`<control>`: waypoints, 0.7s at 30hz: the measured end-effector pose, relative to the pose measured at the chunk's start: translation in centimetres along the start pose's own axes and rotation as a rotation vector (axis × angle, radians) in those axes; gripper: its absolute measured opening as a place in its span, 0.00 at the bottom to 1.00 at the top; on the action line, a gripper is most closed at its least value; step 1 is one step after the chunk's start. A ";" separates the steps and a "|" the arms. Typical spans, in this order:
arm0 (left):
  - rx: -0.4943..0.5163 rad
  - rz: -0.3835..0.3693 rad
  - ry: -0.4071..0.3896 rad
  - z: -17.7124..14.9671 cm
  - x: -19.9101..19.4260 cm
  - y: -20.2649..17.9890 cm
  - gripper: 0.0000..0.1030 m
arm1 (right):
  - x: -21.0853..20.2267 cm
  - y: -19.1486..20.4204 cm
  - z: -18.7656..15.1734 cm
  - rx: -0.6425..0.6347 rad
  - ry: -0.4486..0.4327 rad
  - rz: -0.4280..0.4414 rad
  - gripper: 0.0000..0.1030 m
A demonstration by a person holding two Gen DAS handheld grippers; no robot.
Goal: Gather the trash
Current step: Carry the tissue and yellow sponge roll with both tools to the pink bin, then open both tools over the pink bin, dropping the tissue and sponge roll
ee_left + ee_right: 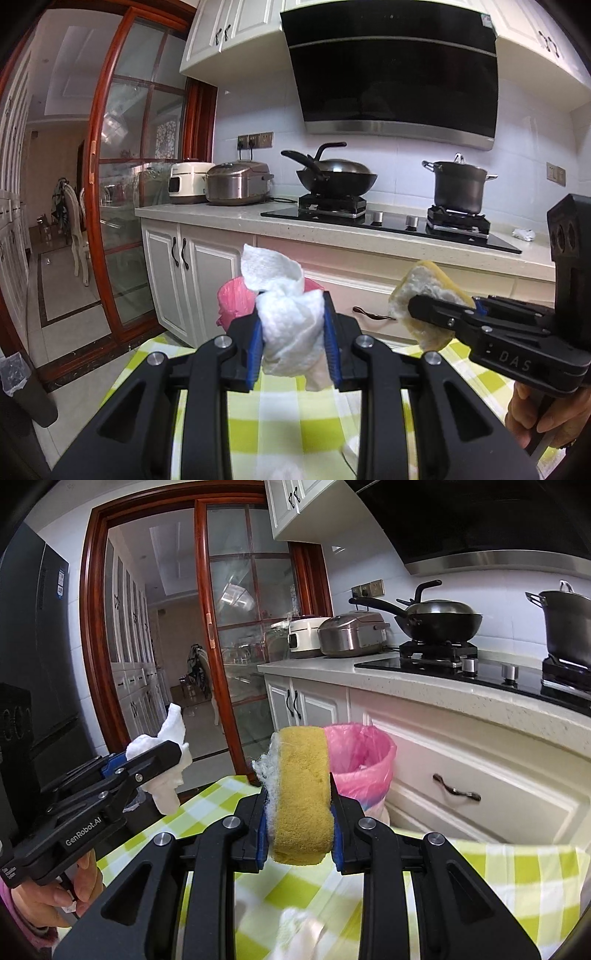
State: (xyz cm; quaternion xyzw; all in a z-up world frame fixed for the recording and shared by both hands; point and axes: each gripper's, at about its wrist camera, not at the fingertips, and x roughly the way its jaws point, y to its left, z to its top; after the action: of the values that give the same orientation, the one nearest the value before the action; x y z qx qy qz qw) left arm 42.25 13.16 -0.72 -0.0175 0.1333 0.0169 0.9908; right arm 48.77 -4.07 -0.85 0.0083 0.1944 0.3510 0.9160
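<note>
My left gripper [293, 317] is shut on a crumpled white paper towel [286, 314], held above a table with a green-and-white checked cloth [295, 424]. The same towel [162, 760] and left gripper [177, 755] show at the left of the right wrist view. My right gripper [299, 808] is shut on a yellow sponge [301, 794] with a white fibrous backing; that sponge [421, 295] shows at the right of the left wrist view, pinched by the right gripper [415, 306]. A bin lined with a pink bag [360, 760] stands just past the table's far edge, partly hidden behind the towel [231, 299].
White cabinets [192, 273] and a counter [221, 214] run behind the bin, with two rice cookers [221, 182], a wok [334, 177] and a pot [460, 182] on the hob. A crumpled wrapper [523, 234] lies on the counter's right. A glazed wooden sliding door [125, 184] stands left. More white paper [299, 926] lies on the cloth.
</note>
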 end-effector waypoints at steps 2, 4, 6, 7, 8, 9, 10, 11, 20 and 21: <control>0.013 -0.003 0.012 0.5 2.3 0.2 0.27 | 1.5 -1.0 0.6 -0.004 0.006 0.005 0.26; 0.025 -0.005 0.024 0.9 4.4 0.3 0.27 | 3.4 -2.1 1.3 -0.012 0.015 0.003 0.26; 0.034 -0.003 0.032 1.3 6.2 0.5 0.27 | 5.2 -3.3 1.9 -0.011 0.025 0.006 0.26; 0.038 -0.002 0.036 1.4 7.1 0.5 0.27 | 5.9 -3.7 2.0 -0.010 0.028 0.006 0.26; 0.043 -0.001 0.039 1.5 8.0 0.6 0.27 | 6.7 -4.2 2.2 -0.010 0.031 0.008 0.26; 0.056 -0.001 0.041 1.6 9.1 0.5 0.27 | 7.5 -4.6 2.4 -0.015 0.034 0.007 0.26; 0.065 -0.002 0.043 1.6 9.7 0.5 0.27 | 8.2 -4.9 2.5 -0.021 0.036 0.005 0.26; 0.077 -0.002 0.045 1.6 10.5 0.4 0.27 | 8.9 -5.2 2.6 -0.023 0.039 0.005 0.26; 0.042 0.006 0.099 2.7 20.7 3.0 0.27 | 19.3 -9.7 4.1 0.031 0.121 0.020 0.26; 0.033 0.011 0.095 2.9 21.9 3.4 0.27 | 20.5 -10.2 4.3 0.041 0.126 0.024 0.26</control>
State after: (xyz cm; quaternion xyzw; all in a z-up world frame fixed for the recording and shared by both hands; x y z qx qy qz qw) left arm 63.99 17.34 -3.84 -0.0011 0.1805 0.0193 0.9834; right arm 70.76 1.95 -5.58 0.0075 0.2587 0.3578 0.8972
